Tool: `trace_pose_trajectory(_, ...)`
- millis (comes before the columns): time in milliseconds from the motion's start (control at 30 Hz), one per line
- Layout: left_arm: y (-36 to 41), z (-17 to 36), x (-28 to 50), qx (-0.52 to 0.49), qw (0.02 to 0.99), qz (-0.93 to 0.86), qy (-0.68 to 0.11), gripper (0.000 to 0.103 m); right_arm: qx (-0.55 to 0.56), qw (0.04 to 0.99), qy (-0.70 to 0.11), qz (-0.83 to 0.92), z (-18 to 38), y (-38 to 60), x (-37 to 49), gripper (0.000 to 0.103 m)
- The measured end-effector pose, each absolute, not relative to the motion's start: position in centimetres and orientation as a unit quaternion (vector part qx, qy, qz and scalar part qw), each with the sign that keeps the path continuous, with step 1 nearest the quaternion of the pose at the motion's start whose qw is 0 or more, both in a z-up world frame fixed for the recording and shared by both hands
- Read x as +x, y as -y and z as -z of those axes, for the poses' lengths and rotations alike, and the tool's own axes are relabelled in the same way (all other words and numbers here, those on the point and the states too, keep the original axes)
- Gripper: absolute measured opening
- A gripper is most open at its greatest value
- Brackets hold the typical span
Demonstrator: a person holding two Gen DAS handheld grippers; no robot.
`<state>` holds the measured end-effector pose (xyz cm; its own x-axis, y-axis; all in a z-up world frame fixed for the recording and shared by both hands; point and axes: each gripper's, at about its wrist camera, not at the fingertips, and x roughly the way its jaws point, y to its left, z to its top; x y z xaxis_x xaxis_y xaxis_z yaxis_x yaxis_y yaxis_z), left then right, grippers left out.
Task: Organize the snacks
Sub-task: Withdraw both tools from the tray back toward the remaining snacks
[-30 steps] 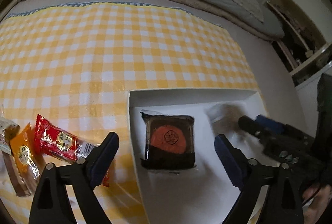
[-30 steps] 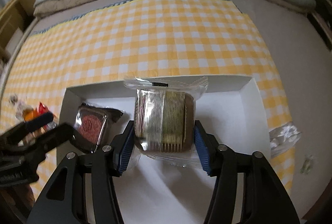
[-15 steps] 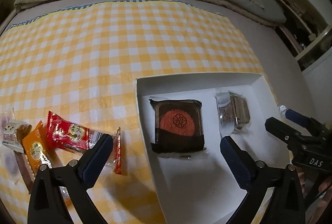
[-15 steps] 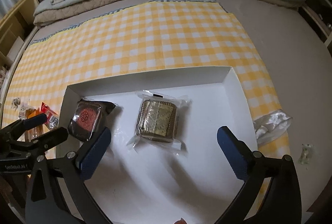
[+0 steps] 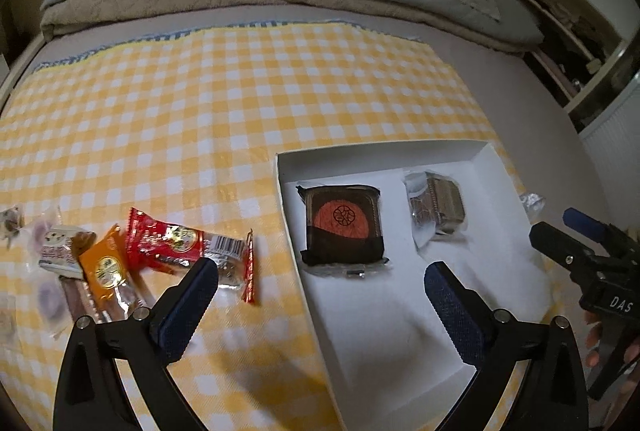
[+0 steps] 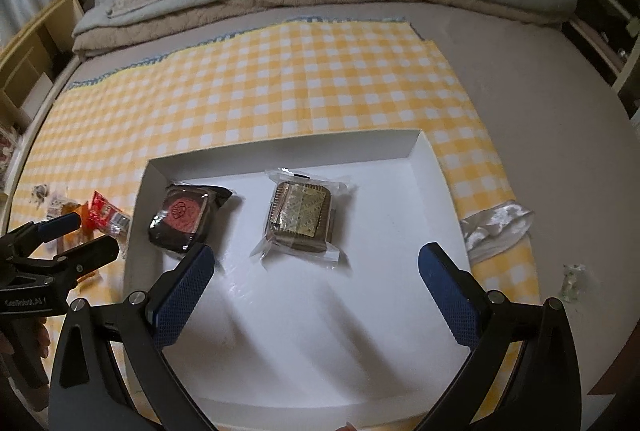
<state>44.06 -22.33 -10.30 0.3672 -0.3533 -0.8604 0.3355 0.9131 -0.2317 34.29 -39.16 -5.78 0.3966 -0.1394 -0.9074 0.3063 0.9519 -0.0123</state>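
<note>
Surface: a bed [image 6: 540, 79] spread with a yellow-and-white checked cloth [image 6: 280, 79]; folded blankets and pillows lie along its far edge.
Box: a shallow white box [image 6: 432, 167] sits open on the cloth, toward its near right part.
Dark snack: a black-wrapped cake with a round red emblem [image 5: 343, 227] lies flat in the left part of the box, close to the left wall.
Gold snack: a clear-wrapped cake with a gold patterned top [image 6: 302, 217] lies flat near the middle of the box, apart from the dark one.
Loose snacks: on the cloth left of the box lie a red packet [image 5: 176, 245], an orange packet [image 5: 106, 267] partly under it, and a white-and-brown packet [image 5: 60, 247] further left.
Wrapper: a crumpled clear wrapper [image 6: 496, 227] lies on the cloth just beside the box's right wall.
Left gripper [image 5: 320, 285]: jaws wide apart and empty, above the box's left wall, one finger over the loose snacks.
Right gripper [image 6: 316, 273]: jaws wide apart, nothing between them, above the box floor nearer than the gold snack.
</note>
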Motion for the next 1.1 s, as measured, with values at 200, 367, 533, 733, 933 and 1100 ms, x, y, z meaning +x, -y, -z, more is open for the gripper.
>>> trace_pose_trajectory(200, 20.9, 7.7, 41.7, -0.001, 0.835, 0.213, -0.508, 0.103, 0.079, 0.840, -0.519, 0.138, 3.7, 38.3, 32.4, 0.103)
trace_pose_trajectory(367, 20.0, 5.6, 39.8, 0.003, 0.842, 0.216, -0.495, 0.103, 0.067, 0.848, -0.507, 0.140, 2.1, 37.4, 31.1, 0.103)
trace_pose_trajectory(533, 19.1, 3.3, 37.8, 0.000, 0.849, 0.224, -0.478, 0.103, 0.064, 0.857, -0.492, 0.138, 0.4, 36.7, 29.7, 0.103)
trace_pose_trajectory(733, 16.9, 0.7, 35.7, -0.001, 0.859, 0.232, -0.457, 0.103, 0.063, 0.869, -0.471, 0.139, -1.7, 35.4, 28.3, 0.103)
trace_pose_trajectory(933, 12.8, -1.3, 34.2, 0.000, 0.874, 0.213, -0.437, 0.103, 0.069, 0.884, -0.445, 0.123, -3.3, 33.4, 27.9, 0.103)
trace_pose_trajectory(1100, 9.1, -2.6, 33.0, -0.009, 0.885, 0.194, -0.422, 0.103, 0.062, 0.896, -0.428, 0.100, -4.1, 30.9, 28.5, 0.103)
